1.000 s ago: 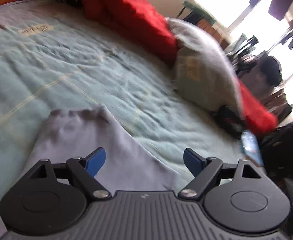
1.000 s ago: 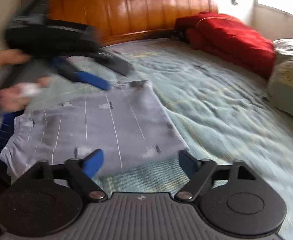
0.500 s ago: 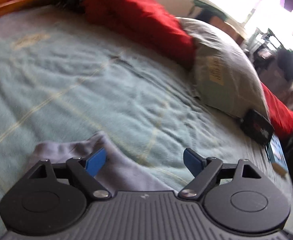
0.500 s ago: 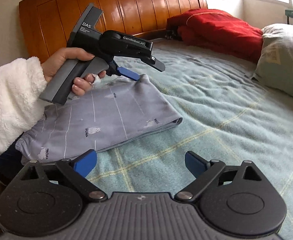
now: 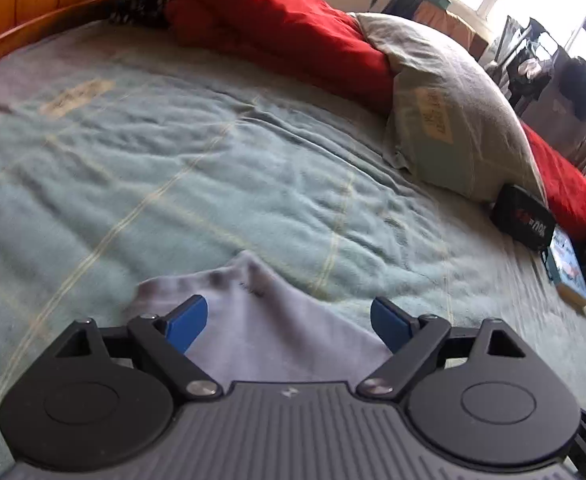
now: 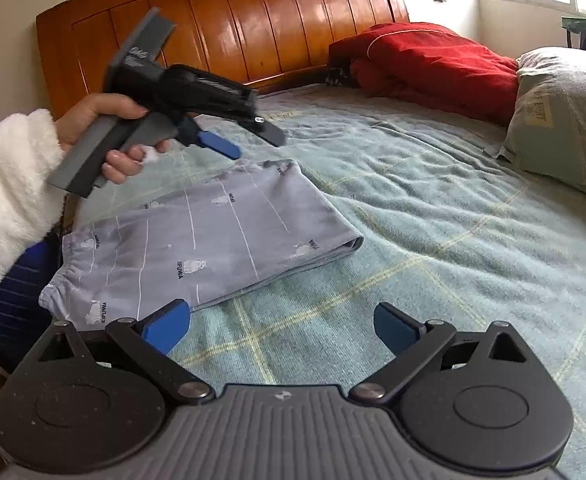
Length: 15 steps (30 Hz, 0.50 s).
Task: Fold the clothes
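The folded grey pyjama trousers lie flat on the green blanket of the bed, near its edge. The left hand-held gripper hovers over their far end, jaws apart and empty. The right hand-held gripper, just opened wider, holds nothing; the trousers' near edge lies beyond its left finger.

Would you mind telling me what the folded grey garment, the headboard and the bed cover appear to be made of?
Folded grey garment: thin, matte woven or knit fabric, probably cotton; it lies flat with a gathered elastic edge.
Headboard: wood with a glossy varnish; grain, panel seams and bright reflections show.
Bed cover: soft, fuzzy textile, maybe terry or fleece; its nap wrinkles.
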Each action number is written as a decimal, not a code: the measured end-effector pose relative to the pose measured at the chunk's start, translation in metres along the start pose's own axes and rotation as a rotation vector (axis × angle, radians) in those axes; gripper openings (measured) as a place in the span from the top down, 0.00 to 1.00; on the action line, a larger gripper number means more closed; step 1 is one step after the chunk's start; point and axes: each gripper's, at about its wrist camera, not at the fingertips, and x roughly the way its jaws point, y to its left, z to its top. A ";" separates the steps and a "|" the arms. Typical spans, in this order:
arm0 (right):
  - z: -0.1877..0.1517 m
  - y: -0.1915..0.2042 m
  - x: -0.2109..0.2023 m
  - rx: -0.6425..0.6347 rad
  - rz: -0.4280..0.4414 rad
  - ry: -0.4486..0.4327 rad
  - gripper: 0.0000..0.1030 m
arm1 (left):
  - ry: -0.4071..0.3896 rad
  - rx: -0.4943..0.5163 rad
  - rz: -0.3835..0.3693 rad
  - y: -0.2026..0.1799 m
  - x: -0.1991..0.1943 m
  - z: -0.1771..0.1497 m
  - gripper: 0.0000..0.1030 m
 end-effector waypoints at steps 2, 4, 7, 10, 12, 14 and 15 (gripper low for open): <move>-0.001 0.000 0.002 -0.002 -0.008 0.007 0.02 | 0.029 -0.075 -0.005 0.016 0.015 -0.002 0.14; -0.001 -0.002 0.002 0.006 -0.011 0.006 0.02 | 0.041 -0.121 0.013 0.028 0.033 -0.006 0.15; -0.001 -0.005 0.003 0.017 -0.015 0.005 0.02 | -0.046 -0.118 0.080 0.031 0.031 -0.002 0.15; -0.002 -0.008 0.005 0.028 -0.021 0.007 0.02 | -0.094 -0.117 0.113 0.030 0.018 0.004 0.15; -0.003 -0.008 0.007 0.033 -0.021 0.011 0.02 | -0.075 -0.122 0.062 0.031 0.011 0.005 0.14; -0.003 -0.008 0.008 0.033 -0.021 0.015 0.02 | -0.046 -0.106 -0.016 0.029 0.010 -0.001 0.13; -0.003 -0.008 0.008 0.031 -0.022 0.017 0.02 | -0.030 -0.108 -0.034 0.031 0.014 -0.003 0.13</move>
